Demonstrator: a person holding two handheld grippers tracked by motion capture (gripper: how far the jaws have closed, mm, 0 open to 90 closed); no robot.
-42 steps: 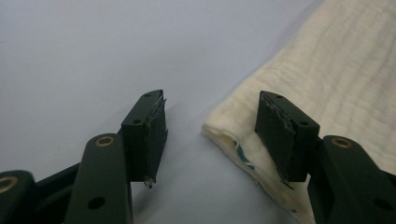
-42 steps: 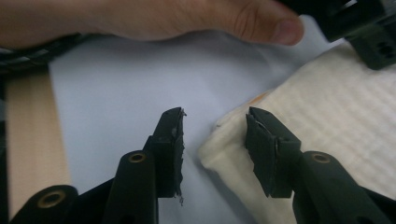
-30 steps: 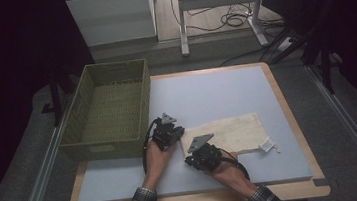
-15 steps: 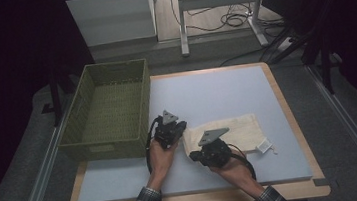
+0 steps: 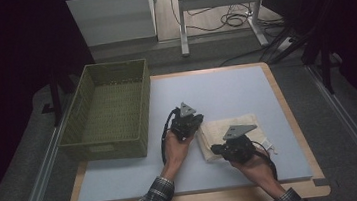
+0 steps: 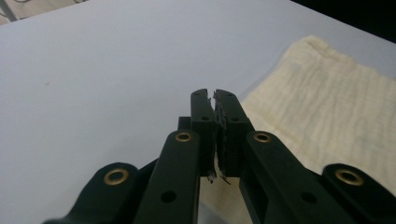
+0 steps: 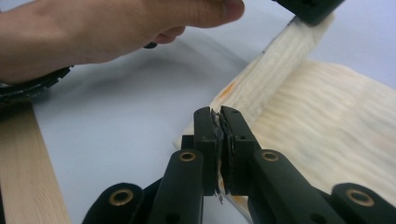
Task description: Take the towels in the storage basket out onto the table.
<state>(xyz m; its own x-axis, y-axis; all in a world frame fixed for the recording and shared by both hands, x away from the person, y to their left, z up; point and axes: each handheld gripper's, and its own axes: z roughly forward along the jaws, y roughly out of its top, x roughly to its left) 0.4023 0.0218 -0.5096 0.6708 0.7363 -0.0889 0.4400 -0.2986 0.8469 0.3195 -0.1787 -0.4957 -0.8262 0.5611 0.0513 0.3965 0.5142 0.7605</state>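
Item: one cream, crinkle-weave cloth (image 5: 215,128), lying right of centre in the high view, on the pale blue counter (image 5: 225,90), with a small white label (image 5: 269,145) at its right edge. In the right gripper view, we note that one strip of the cloth (image 7: 327,116) is drawn up as a taut ridge toward the upper right corner of the frame, where it meets the black tip of the other gripper. From this we judge that the left gripper (image 5: 196,124) pinches an edge of it. In the left gripper view its jaws are pressed together (image 6: 214,100) with the fabric (image 6: 327,107) running beneath them at the right. The right gripper (image 5: 214,149) sits at the cloth's lower left, jaws likewise pressed together (image 7: 219,116) right at the near edge. We cannot tell whether any fabric is caught between them. The left hand (image 7: 116,28) crosses the upper left of the right gripper view. Further out, at the left of the high view, stands one green woven basket (image 5: 106,151) with nothing in it. Status, in our judgement: a fold or lift of the cloth is begun along its left edge. The cloth is not yet off the counter, and carrying it to the basket, if that is the aim, remains to be done.
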